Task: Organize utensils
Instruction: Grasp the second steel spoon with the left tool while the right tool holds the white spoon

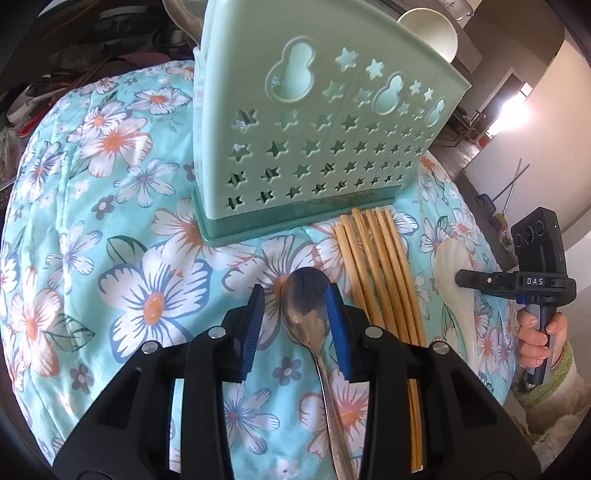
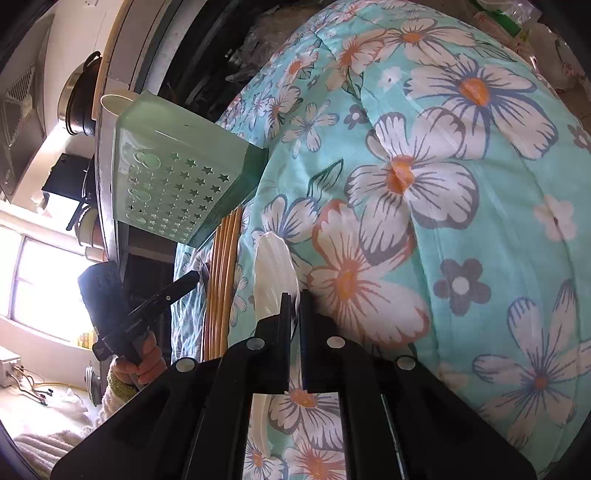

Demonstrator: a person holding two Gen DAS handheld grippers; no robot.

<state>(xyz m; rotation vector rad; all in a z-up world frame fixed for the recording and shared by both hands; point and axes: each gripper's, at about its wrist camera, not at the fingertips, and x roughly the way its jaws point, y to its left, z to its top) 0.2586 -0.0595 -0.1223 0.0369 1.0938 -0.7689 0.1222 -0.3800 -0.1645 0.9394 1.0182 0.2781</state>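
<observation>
Straddling the metal spoon: left hand-held gripper, blue ribbed pads set wide either side of the bowl, apparently not gripping it. Spoon is shiny steel, oval bowl, thin handle running back under the gripper, lying flat on the floral quilt. Quilt is soft, puffy, teal with white and orange flowers; surface bulges and falls away at left and right edges.

Utensil holder stands upright ahead: mint plastic, wedge shaped, star and gourd cutouts, darker green base. Bamboo chopsticks lie bundled just right of the spoon, tips touching or near the holder base. White plastic spoon lies further right, ribbed scoop, glossy.

Right hand-held gripper: jaws narrow, closed on that white plastic spoon at the neck, scoop sticking out ahead. Cream cup behind the holder. Open quilt left of the holder; clutter beyond the far edge.
</observation>
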